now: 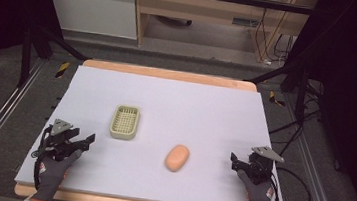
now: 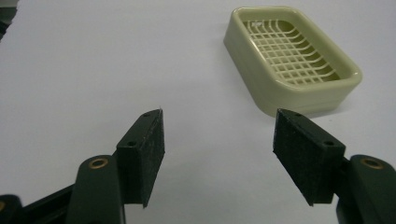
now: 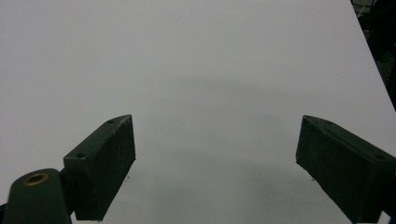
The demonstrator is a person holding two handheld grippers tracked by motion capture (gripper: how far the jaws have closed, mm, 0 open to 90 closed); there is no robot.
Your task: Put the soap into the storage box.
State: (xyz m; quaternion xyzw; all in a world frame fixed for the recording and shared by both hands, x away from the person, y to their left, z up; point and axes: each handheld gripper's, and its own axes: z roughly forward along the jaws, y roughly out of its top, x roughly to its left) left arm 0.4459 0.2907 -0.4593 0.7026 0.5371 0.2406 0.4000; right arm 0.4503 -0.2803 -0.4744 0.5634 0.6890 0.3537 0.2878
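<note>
My left gripper (image 2: 218, 156) and right gripper (image 3: 215, 163) both sit with fingers wide and empty; the orange soap bar (image 1: 177, 157) lies mid-table at 4 o'clock of the soap dish (image 1: 125, 122), probably slick and rigid, so I'd pinch its long sides.

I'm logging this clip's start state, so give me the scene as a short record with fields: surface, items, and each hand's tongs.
surface: table with a pale sheet over it
soap dish: pale green, slatted, empty, left of centre
soap: orange oval bar, lying on the sheet to the right of the dish and nearer the person, apart from it
left tongs: open, empty, near the table's left edge, pointing toward the dish
right tongs: open, empty, near the right edge, bare sheet ahead
contact: neither tongs touch the soap or dish
</note>
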